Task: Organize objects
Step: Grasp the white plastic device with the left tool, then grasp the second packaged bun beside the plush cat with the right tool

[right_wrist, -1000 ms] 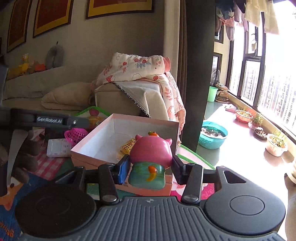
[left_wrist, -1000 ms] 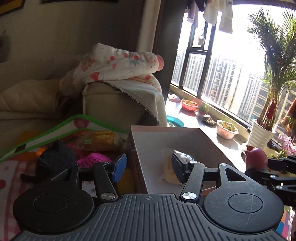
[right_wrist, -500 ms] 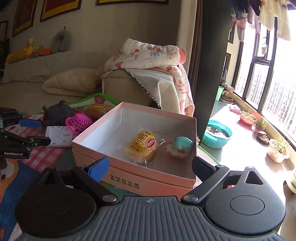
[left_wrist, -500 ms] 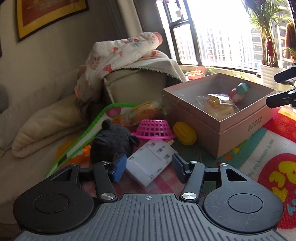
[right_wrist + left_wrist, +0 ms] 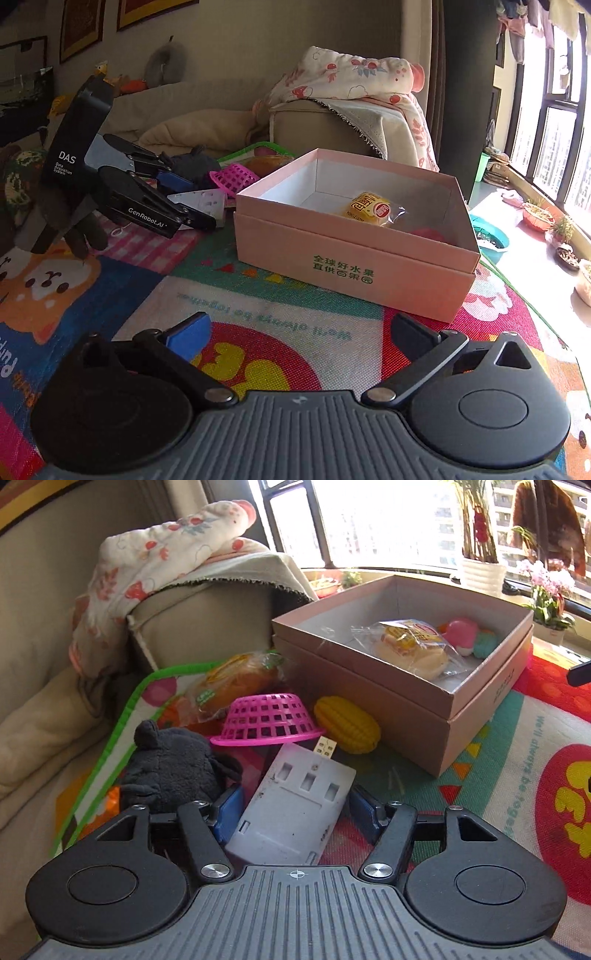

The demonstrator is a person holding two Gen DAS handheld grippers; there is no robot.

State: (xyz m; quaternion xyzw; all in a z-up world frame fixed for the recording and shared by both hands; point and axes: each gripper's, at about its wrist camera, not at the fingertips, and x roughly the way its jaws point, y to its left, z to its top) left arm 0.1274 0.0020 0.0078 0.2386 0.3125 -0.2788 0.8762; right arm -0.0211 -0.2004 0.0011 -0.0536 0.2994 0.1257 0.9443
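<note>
Pickup step: left gripper [image 5: 293, 805] jaws just widened, straddling white charger [image 5: 295, 805] at lower centre, not clamped. Right gripper [image 5: 295, 334] spread empty. Next: clamp, carry to pink box [image 5: 480, 716].

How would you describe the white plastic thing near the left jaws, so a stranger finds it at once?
Start at the pink box on the play mat. Left of it lies an upturned pink basket; just before that is the flat white charger. Only it is white, rectangular and slotted, with a small plug tip.
</note>
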